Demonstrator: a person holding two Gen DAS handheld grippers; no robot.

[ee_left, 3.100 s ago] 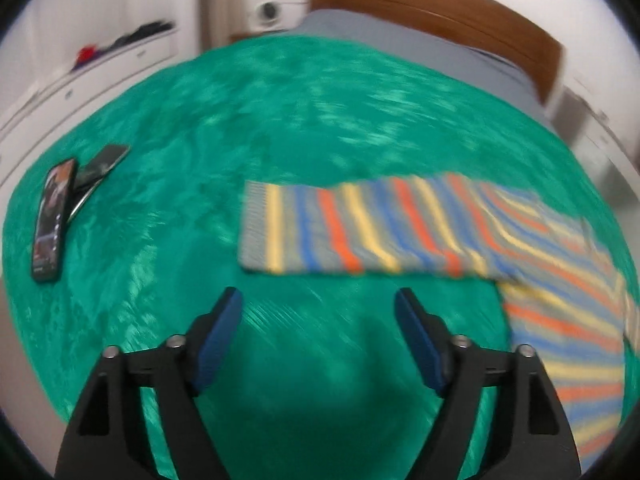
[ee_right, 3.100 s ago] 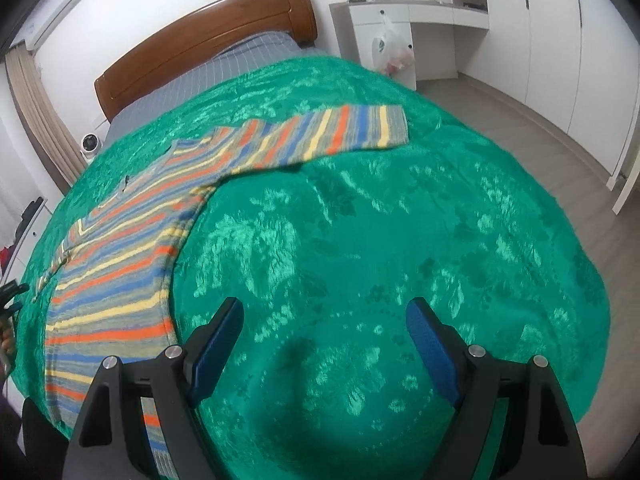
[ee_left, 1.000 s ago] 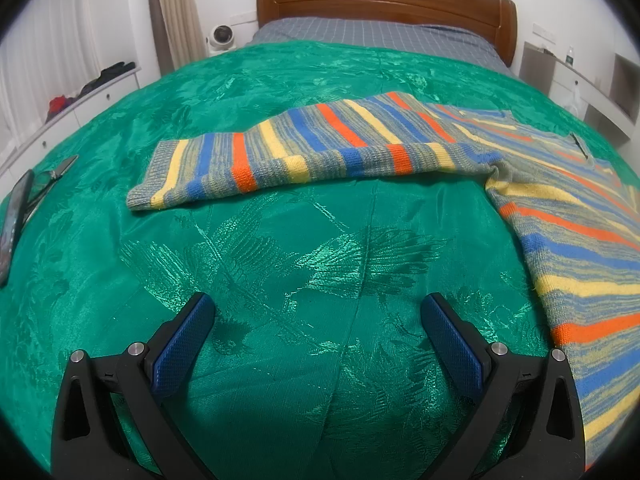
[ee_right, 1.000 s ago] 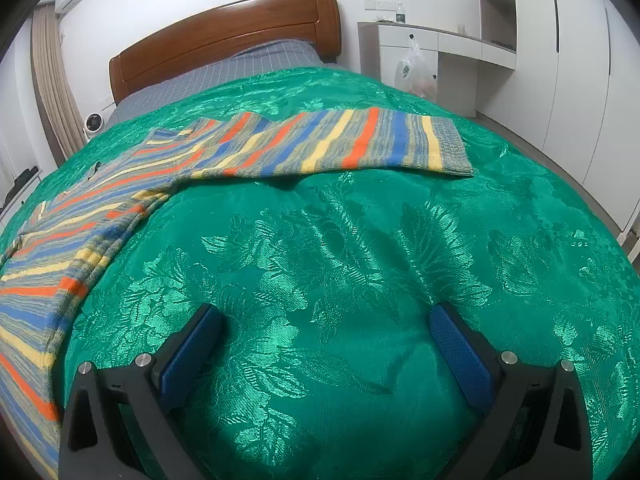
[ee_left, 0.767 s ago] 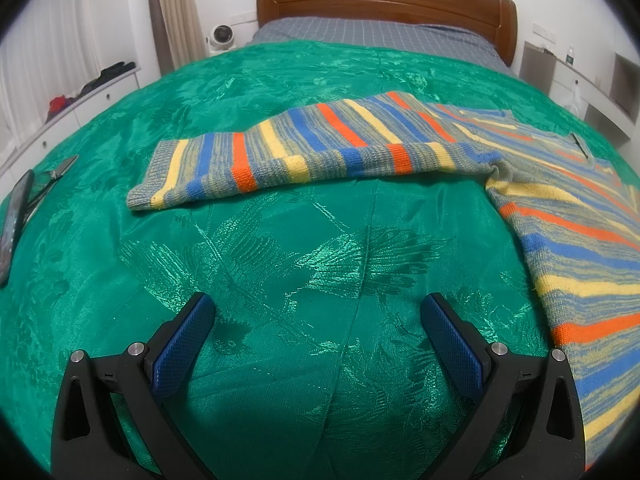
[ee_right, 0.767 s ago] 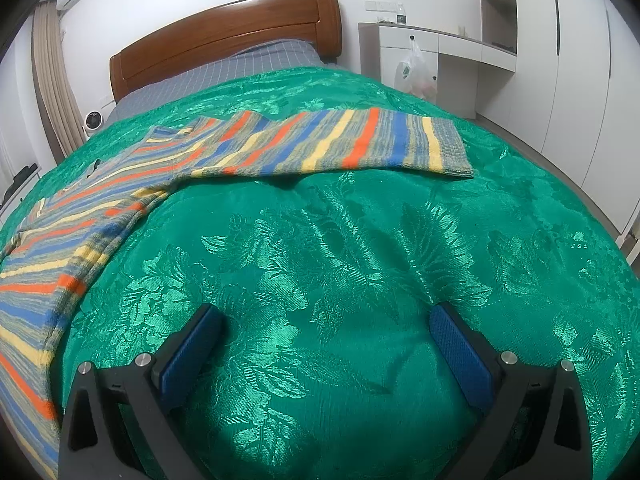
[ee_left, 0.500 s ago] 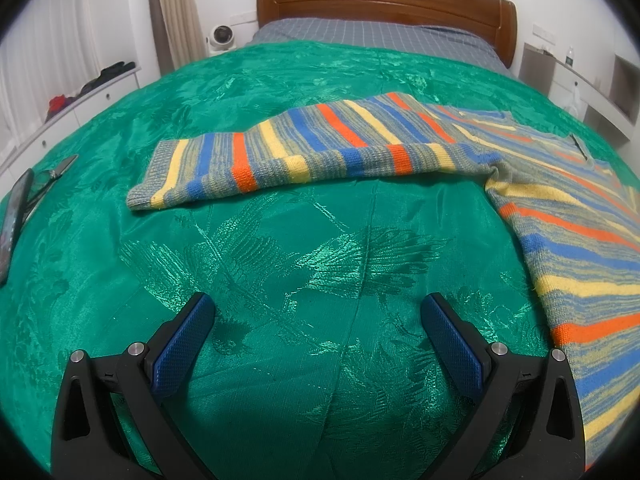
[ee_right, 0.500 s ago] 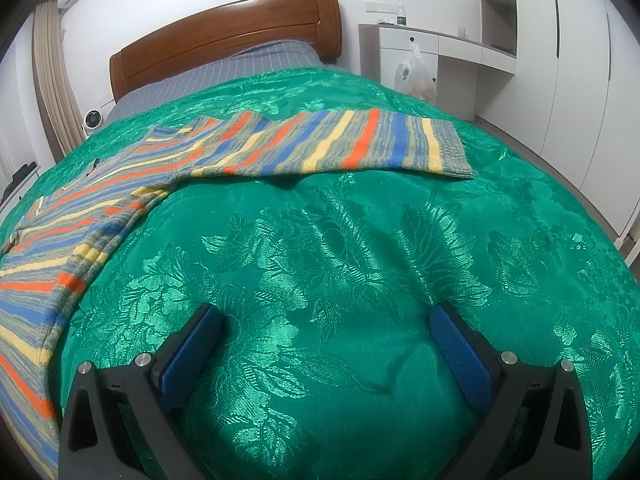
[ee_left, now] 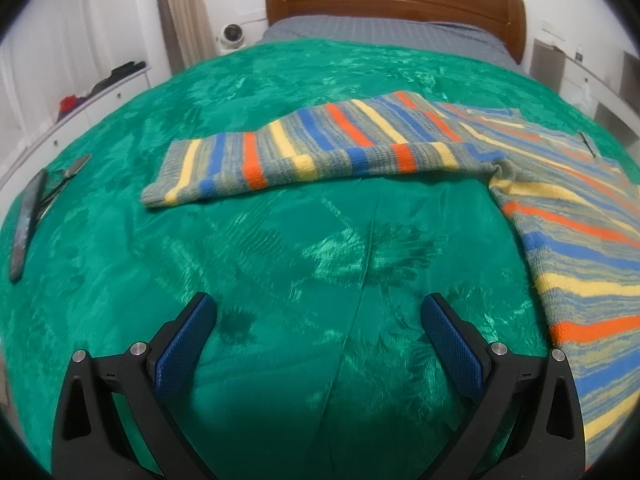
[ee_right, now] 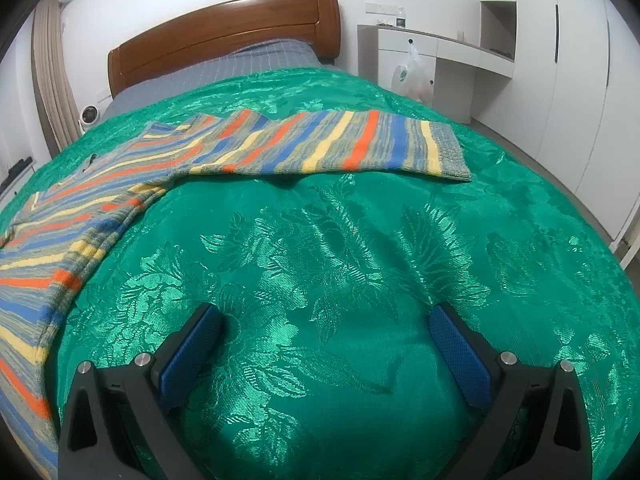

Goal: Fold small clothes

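Observation:
A striped knit sweater (grey with blue, orange and yellow bands) lies flat on the green bedspread. In the left wrist view its left sleeve (ee_left: 320,156) stretches across the middle and its body (ee_left: 580,240) fills the right side. In the right wrist view its right sleeve (ee_right: 352,148) stretches to the right and its body (ee_right: 60,248) runs down the left. My left gripper (ee_left: 316,320) is open and empty, just above the bedspread short of the left sleeve. My right gripper (ee_right: 326,330) is open and empty, short of the right sleeve.
The green bedspread (ee_left: 280,248) covers the bed; a wooden headboard (ee_left: 396,0) is at the back. A phone and another dark flat item (ee_left: 28,216) lie at the bed's left edge. White drawers (ee_left: 80,108) stand on the left, a white desk with a plastic bag (ee_right: 416,76) on the right.
Over three seconds both grippers swung to face the sleeves and opened wider. In the last second the left wrist view shifted slightly; the sweater has not moved.

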